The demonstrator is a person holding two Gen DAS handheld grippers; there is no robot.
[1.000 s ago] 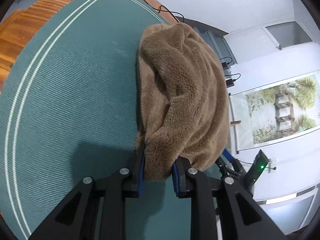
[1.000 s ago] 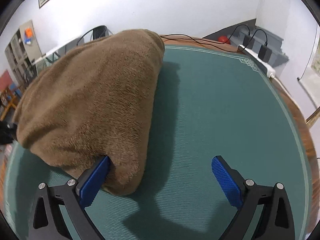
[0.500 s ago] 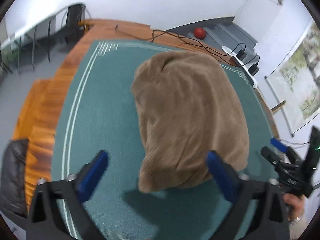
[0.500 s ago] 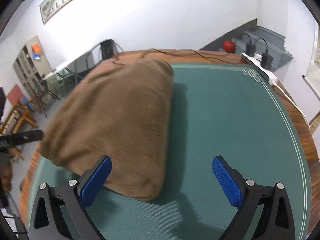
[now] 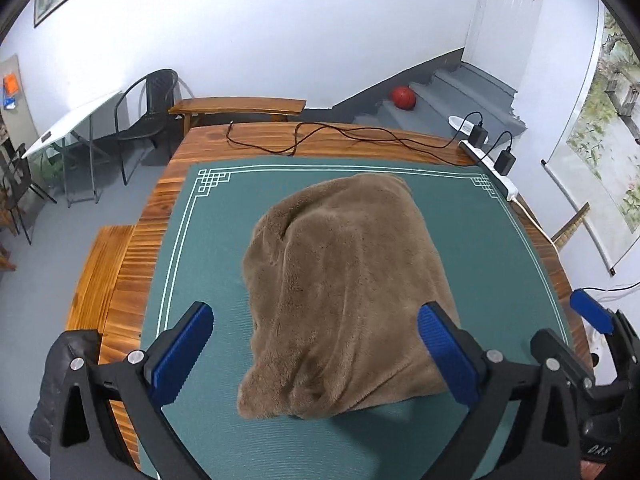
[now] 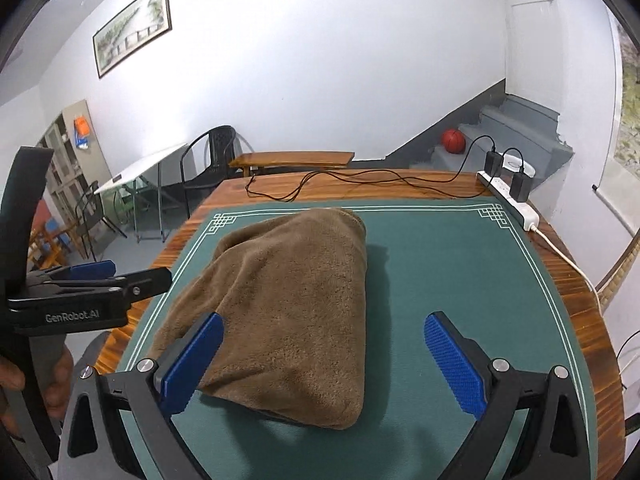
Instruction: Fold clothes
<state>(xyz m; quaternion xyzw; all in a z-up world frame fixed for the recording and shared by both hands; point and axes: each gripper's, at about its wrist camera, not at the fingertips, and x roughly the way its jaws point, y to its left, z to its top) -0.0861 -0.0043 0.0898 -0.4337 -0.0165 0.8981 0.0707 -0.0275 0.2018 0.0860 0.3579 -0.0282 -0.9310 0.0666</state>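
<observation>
**Folded garment released, both tools spread wide**

The brown fleece garment (image 5: 344, 292) lay in a folded bundle near the middle of the green mat (image 5: 208, 240), its rumpled open edge toward six o'clock. The left gripper (image 5: 316, 354) hovered above that near edge, fingers (image 5: 180, 354) spread and holding nothing. The right gripper (image 6: 326, 362) hung at the bundle's three o'clock side, likewise spread and empty. The fold looked laid down; the next move probably called for tidying the loose near edge, or another fold. The wooden tabletop (image 5: 208, 140) framed the mat.
</observation>
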